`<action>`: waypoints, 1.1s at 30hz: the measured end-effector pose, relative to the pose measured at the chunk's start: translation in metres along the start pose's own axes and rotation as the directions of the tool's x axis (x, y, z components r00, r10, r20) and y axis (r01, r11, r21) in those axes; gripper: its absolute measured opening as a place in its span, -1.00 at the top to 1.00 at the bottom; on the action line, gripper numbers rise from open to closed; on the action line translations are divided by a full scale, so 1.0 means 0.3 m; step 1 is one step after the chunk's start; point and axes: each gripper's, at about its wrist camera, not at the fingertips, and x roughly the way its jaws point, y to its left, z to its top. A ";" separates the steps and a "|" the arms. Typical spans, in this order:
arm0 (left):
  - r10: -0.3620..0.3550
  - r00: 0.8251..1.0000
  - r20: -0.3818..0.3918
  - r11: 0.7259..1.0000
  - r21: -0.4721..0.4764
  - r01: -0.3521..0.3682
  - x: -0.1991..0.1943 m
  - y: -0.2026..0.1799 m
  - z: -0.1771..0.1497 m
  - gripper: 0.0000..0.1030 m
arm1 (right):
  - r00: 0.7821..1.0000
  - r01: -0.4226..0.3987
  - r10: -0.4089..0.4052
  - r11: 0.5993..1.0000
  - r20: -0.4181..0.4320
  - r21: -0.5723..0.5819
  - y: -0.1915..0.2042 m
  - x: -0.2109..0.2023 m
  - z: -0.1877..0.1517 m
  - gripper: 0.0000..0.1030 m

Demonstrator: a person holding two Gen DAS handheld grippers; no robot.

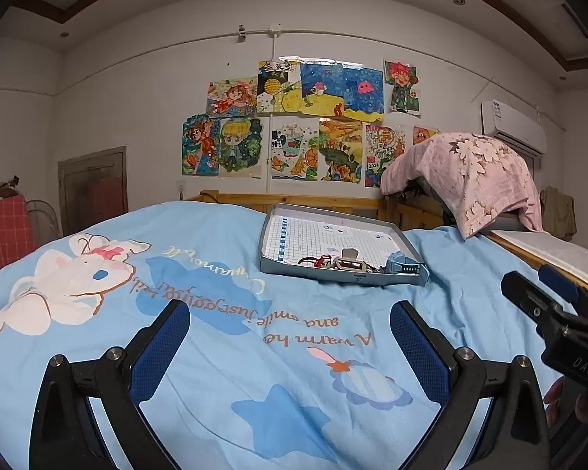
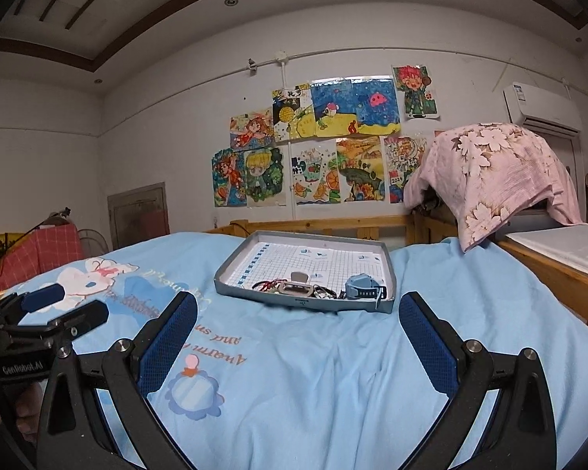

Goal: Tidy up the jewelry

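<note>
A shallow grey tray [image 1: 268, 243] [image 2: 231, 270] with a gridded paper lining lies on the blue bedspread ahead of both grippers. Along its near edge lie a blue watch [image 1: 403, 264] [image 2: 362, 285], a pale hair clip [image 1: 349, 261] [image 2: 298, 284] and a tangle of red and dark cords [image 1: 315, 261] [image 2: 264, 285]. My left gripper [image 1: 290, 325] hovers open over the bedspread, short of the tray, nothing between its fingers. My right gripper [image 2: 298, 321] is open too, just short of the tray's near wall, and shows at the right edge of the left wrist view [image 1: 545, 293].
A light blue bedspread [image 1: 215, 352] [image 2: 333, 372] with a cartoon print covers the bed. A wooden rail [image 2: 325, 224] runs behind the tray. To the right stand a pink floral cloth over a bundle [image 1: 470, 172] [image 2: 494, 172] and a wooden ledge [image 2: 556, 270].
</note>
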 end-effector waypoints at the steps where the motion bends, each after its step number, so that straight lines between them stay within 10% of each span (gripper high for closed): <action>1: 0.001 1.000 0.000 1.000 -0.001 -0.001 0.000 0.000 0.000 -1.00 | 1.000 0.002 -0.002 1.000 -0.003 0.001 0.000 0.000 -0.004 -0.97; 33: 0.007 1.000 -0.014 0.999 -0.031 -0.007 -0.013 -0.008 -0.039 -1.00 | 1.000 -0.005 0.005 1.000 -0.014 0.021 -0.002 -0.003 -0.022 -0.97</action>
